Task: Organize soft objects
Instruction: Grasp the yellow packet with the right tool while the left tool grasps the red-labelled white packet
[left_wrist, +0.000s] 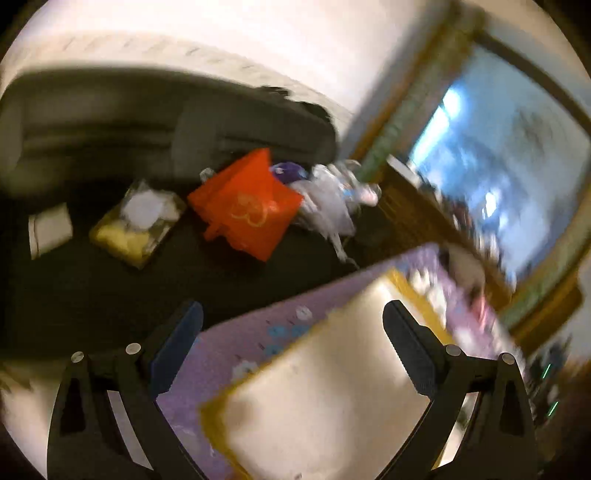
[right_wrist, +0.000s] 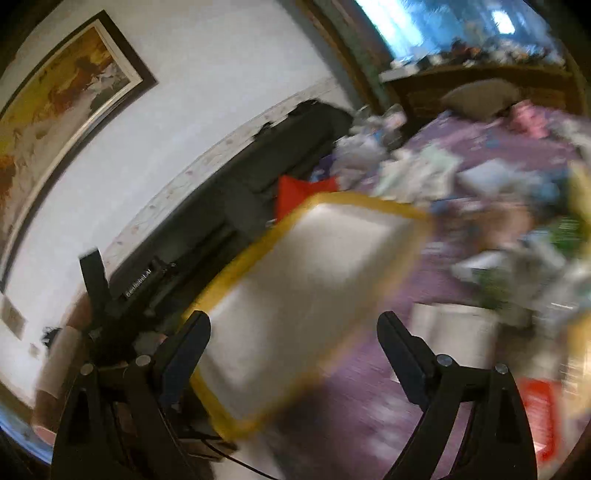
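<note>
Both views are motion-blurred. Left wrist view, left to right: a white pad (left_wrist: 50, 229) and a clear packet with yellow and white contents (left_wrist: 136, 221) lie at left centre on the dark sofa (left_wrist: 110, 122); an orange bag (left_wrist: 247, 206) sits at centre with crumpled white plastic (left_wrist: 328, 203) just beside it. The left gripper (left_wrist: 291, 347) has its fingers spread wide, holding nothing; between them lies the white cushion with yellow trim (left_wrist: 325, 391), on the purple bedspread (left_wrist: 240, 343). Right wrist view: a framed painting (right_wrist: 62, 92) upper left, and the right gripper (right_wrist: 293, 339), fingers likewise apart, with the cushion between. Clutter at right is unreadable.
</note>
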